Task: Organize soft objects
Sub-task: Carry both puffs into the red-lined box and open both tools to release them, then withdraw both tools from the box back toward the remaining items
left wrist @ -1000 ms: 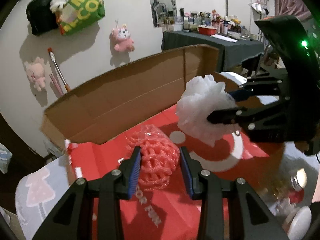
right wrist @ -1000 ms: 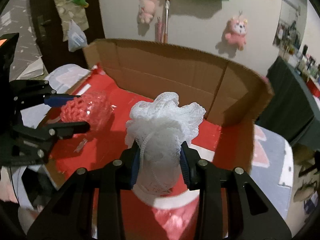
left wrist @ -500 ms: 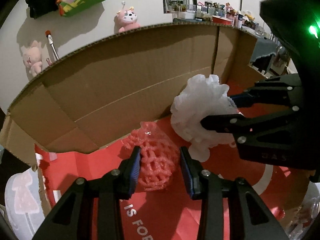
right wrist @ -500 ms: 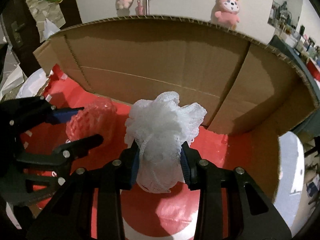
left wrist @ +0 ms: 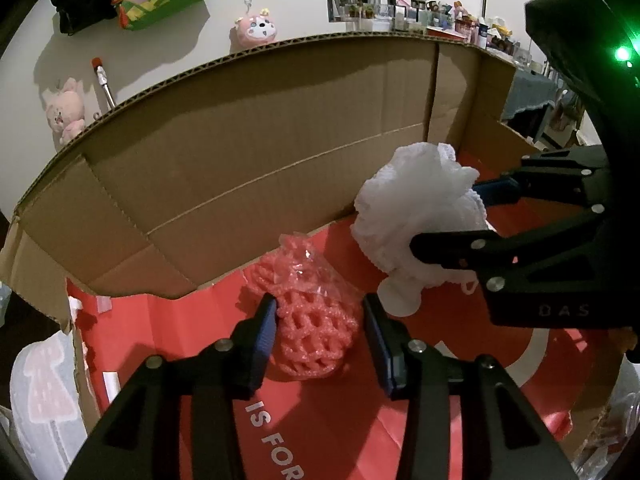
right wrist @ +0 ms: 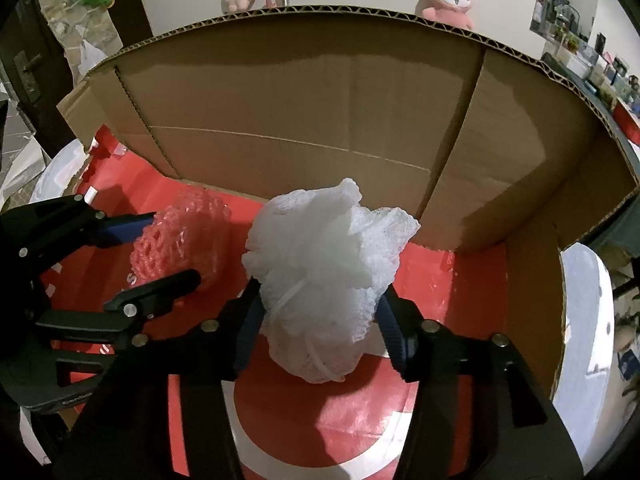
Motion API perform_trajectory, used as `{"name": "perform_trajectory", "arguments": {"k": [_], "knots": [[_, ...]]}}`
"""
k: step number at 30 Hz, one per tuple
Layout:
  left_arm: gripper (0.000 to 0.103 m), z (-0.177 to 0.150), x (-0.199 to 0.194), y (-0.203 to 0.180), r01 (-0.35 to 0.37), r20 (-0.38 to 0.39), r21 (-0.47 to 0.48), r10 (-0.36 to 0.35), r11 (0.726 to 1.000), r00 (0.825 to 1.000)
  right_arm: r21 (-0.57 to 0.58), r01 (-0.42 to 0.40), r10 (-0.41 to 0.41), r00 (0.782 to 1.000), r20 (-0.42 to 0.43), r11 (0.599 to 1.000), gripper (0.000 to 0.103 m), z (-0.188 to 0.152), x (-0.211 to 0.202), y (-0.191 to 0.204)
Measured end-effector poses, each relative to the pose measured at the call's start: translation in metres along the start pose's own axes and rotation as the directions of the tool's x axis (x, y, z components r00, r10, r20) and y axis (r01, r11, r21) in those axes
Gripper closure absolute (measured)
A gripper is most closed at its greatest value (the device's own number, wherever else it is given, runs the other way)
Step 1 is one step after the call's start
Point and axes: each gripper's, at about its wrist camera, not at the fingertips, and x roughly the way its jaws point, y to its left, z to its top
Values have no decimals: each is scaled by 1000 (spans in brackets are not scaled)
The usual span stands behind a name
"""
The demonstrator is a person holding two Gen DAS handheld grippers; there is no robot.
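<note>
White letters "IS FOR" on the red box floor (left wrist: 168, 344) ran off the near edge, cut short. The left hand-held gripper (left wrist: 320, 326) was opening, its pads just off the pink foam net (left wrist: 316, 320) lying on the floor, long axis pointing at the cardboard wall (left wrist: 248, 152). The right hand-held gripper (right wrist: 318, 330) was opening around the white mesh puff (right wrist: 328, 280), its rest point hidden. "DAS" marked its body.

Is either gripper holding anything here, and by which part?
Both jaws are opening. The pink foam net lies loose between the left gripper's pads; the white mesh puff sits between the right gripper's, its lower part barely touched.
</note>
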Motion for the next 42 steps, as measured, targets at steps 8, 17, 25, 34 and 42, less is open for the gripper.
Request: {"name": "perform_trajectory", "arguments": {"k": [8,17,25,34,42], "knots": [[44,1,-5,6,1,4,-17,-1,1000,1000,24,-7,7,1000,2,1000,38,-2,-2,-4],[29,-5,-17,6,-9,24,-34,10,999,1000,51,6,-7,1000,26,999,27,-4,-18,-12],[16,-14,-56,4,-7,96,-76,15,997,995,69,8,-13,997,77,998,24,-14,-56,-12],[0,-35,-146,-13,16,268,-153,26,988,963,31,18,-24,979,202,999,14,-47,-138,14],[0,-73,-226,-39,33,420,-173,43,984,907,-9,23,-18,940,342,1000,11,-101,-220,46]]}}
